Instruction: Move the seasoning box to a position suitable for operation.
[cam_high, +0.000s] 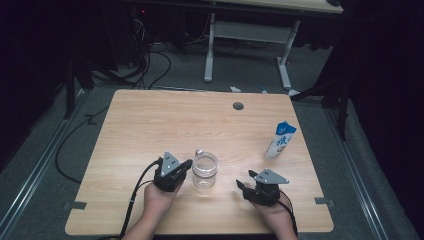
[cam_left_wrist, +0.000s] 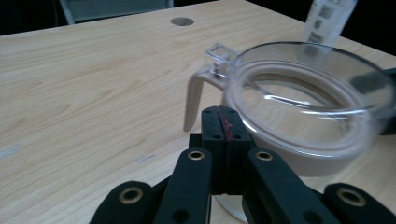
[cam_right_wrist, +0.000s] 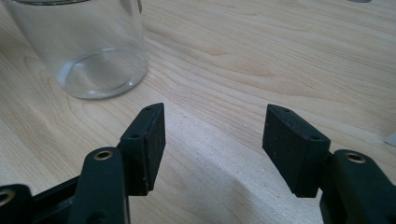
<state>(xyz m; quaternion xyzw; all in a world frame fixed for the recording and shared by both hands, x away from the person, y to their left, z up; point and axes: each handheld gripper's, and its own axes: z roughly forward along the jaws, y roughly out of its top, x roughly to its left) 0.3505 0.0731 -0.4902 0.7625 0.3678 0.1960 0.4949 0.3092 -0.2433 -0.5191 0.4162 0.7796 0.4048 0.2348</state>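
A clear glass cup (cam_high: 205, 170) with a small handle stands on the wooden table (cam_high: 150, 125) near its front edge. My left gripper (cam_high: 187, 164) sits just left of the cup. In the left gripper view its jaws are pressed together (cam_left_wrist: 224, 116), with the tips right at the cup's handle (cam_left_wrist: 194, 93) and nothing visible between them. My right gripper (cam_high: 245, 179) rests to the right of the cup and points toward it. Its jaws stand open (cam_right_wrist: 212, 135) over bare wood, a short way from the cup (cam_right_wrist: 93, 51).
A blue and white carton (cam_high: 280, 140) stands upright near the table's right edge, behind the right gripper. A round cable hole (cam_high: 238, 106) sits near the far edge. Beyond the table are cables on the floor and another desk's legs (cam_high: 210, 50).
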